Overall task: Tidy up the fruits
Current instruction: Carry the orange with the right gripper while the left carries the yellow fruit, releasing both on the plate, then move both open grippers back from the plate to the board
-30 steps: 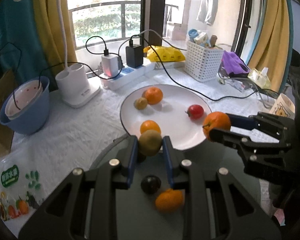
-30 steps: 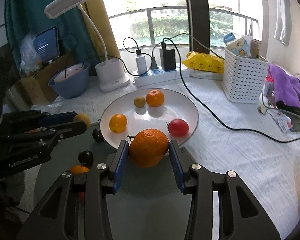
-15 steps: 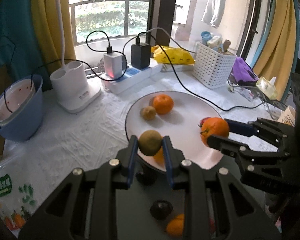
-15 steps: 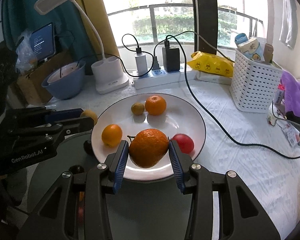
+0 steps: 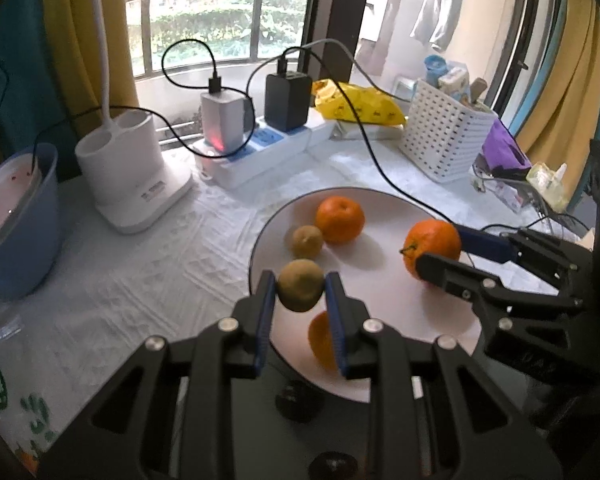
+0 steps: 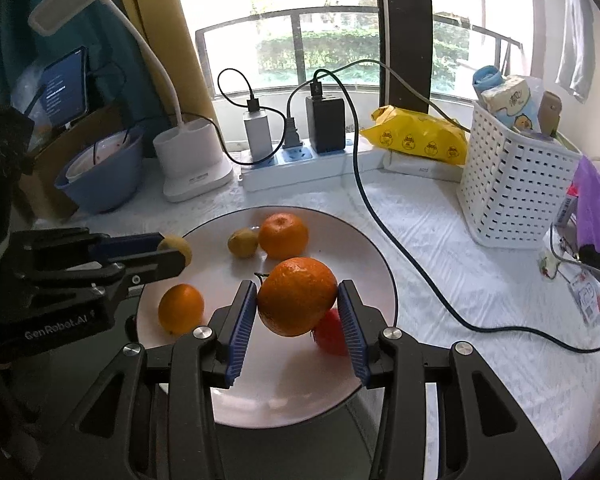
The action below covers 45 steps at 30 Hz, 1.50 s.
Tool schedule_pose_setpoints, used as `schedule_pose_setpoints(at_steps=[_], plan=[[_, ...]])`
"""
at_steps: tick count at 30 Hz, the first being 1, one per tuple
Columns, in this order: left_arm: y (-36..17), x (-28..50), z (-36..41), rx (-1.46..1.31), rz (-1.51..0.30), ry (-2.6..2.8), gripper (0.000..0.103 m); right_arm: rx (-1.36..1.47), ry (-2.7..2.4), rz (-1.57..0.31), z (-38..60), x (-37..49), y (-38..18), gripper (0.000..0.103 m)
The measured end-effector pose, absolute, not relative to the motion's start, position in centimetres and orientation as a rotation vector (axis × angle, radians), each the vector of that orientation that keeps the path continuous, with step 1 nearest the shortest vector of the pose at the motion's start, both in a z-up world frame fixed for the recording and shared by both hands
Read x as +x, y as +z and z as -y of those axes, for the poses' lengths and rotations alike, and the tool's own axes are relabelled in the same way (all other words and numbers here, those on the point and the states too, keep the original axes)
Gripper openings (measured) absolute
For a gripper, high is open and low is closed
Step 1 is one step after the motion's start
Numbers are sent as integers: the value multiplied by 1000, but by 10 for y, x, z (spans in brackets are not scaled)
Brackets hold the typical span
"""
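Left tool point(image 5: 301, 295) clenched on greenish fruit point(image 5: 301, 290), right tool point(image 6: 297, 312) on large orange point(image 6: 297, 297), both above white plate point(image 6: 364, 256).

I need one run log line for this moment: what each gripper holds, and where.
left gripper: shut on greenish-yellow fruit | right gripper: shut on large orange | both over white plate | not released
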<state>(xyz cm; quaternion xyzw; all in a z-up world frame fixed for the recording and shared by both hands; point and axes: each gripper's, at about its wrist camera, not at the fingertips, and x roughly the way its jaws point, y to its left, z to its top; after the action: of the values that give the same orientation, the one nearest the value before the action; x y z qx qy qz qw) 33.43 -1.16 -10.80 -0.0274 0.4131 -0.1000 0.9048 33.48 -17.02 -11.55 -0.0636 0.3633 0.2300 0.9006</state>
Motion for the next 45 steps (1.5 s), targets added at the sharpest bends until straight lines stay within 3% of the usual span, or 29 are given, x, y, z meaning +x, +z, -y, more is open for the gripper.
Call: schedule_pose_setpoints(at_steps=[19, 45], plan=[[-96, 324, 9, -47, -845, -169, 28, -112, 434, -718, 182, 326, -103, 47], [-59, 239, -8, -75, -740, -146, 29, -148, 435, -655, 176, 251, -73, 47]])
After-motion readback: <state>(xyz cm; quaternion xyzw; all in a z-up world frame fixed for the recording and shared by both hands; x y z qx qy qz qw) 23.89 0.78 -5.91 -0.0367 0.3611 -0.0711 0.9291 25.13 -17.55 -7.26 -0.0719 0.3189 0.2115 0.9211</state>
